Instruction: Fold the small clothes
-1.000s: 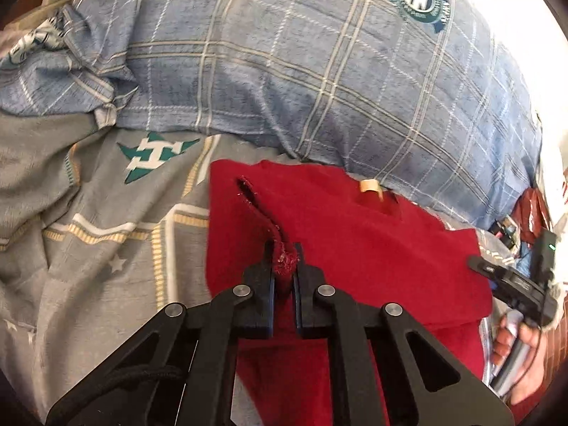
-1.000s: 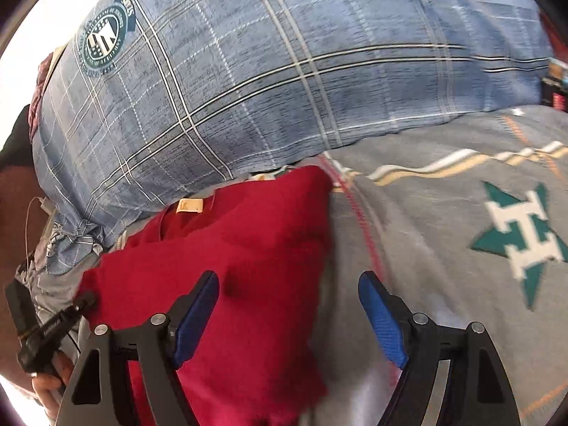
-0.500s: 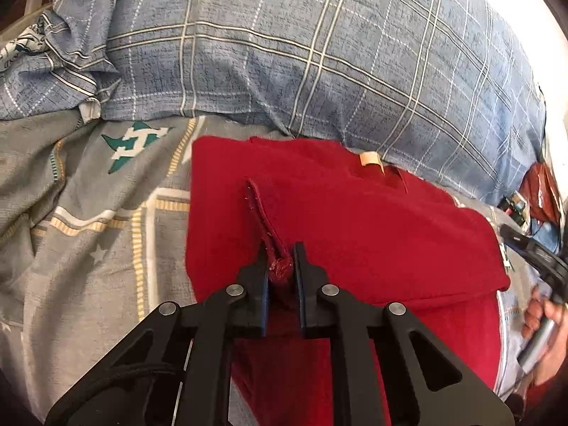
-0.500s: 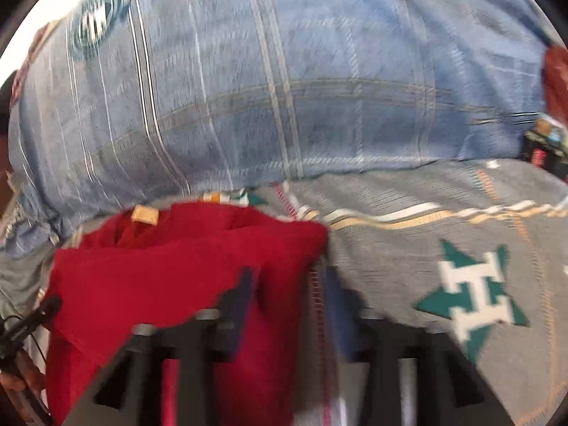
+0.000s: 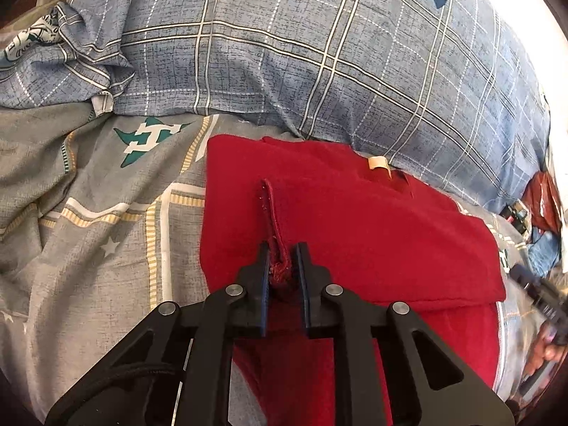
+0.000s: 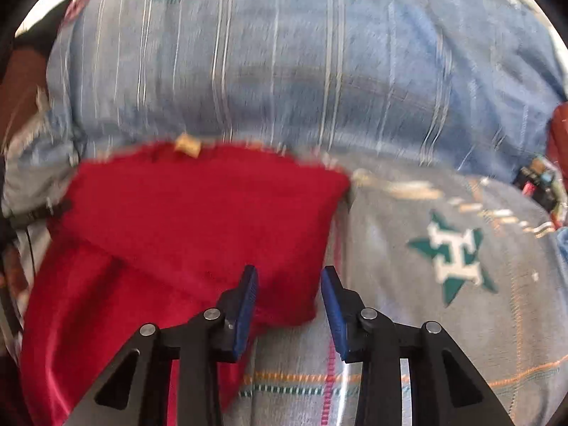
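A red garment (image 5: 372, 234) lies folded over on the grey patterned bedsheet (image 5: 88, 230), with a tan neck label (image 5: 378, 162) at its far edge. My left gripper (image 5: 283, 266) is shut on a pinched ridge of the red cloth near its left side. In the right wrist view the red garment (image 6: 198, 220) fills the left half. My right gripper (image 6: 289, 284) stands partly open, with the garment's right bottom corner between its blue pads, apart from the cloth. The right gripper's body (image 5: 539, 294) and the hand holding it show at the right edge of the left wrist view.
A large blue plaid pillow (image 5: 319, 53) lies just behind the garment and also shows in the right wrist view (image 6: 301, 53). Dark red and blue clutter (image 5: 539, 206) sits at the far right. Green star prints (image 6: 454, 252) mark the sheet.
My right gripper has narrowed from wide open and swung right and lower over the garment's right corner; its view is motion-blurred. My left gripper has kept its hold, drawing slightly back.
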A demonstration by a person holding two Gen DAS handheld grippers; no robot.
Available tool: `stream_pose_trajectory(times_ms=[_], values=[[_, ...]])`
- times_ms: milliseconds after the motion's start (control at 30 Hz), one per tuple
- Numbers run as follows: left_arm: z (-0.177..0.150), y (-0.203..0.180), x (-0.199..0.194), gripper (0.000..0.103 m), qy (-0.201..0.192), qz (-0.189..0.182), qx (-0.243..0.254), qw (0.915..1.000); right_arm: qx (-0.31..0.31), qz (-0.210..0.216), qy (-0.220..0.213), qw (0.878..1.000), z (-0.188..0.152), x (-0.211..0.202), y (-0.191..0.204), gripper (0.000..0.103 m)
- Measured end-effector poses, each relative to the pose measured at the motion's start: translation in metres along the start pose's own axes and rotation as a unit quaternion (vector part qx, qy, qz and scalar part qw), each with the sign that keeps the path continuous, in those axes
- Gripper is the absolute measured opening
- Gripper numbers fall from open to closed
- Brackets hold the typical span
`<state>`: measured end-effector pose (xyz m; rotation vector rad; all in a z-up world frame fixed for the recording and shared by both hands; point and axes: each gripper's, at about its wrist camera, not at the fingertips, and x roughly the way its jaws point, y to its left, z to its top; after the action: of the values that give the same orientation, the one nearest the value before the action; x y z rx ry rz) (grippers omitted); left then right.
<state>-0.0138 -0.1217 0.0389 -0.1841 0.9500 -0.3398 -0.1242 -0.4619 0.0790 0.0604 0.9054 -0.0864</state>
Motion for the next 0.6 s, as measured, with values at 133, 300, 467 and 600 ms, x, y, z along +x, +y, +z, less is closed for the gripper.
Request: stream_pose_trajectory(times_ms=[133, 300, 467, 600], values=[[-0.001, -0.004, 0.001, 0.013, -0.004, 0.014, 0.014, 0.9998, 0.016, 0.011, -0.027, 0.999, 0.028, 0.006, 0.006, 0.035], [-0.001, -0.005, 0.003, 0.015, -0.006, 0.023, 0.023, 0.9994, 0.031, 0.009, 0.012, 0.999, 0.047, 0.062, 0.015, 0.035], [0.0, -0.008, 0.005, 0.025, -0.006, 0.038, 0.032, 0.9988, 0.03, -0.016, 0.012, 0.999, 0.056, 0.09, 0.013, 0.035], [0.0, -0.007, 0.005, 0.035, -0.004, 0.043, 0.033, 0.9985, 0.042, -0.012, 0.023, 0.999, 0.063, 0.076, 0.016, 0.036]])
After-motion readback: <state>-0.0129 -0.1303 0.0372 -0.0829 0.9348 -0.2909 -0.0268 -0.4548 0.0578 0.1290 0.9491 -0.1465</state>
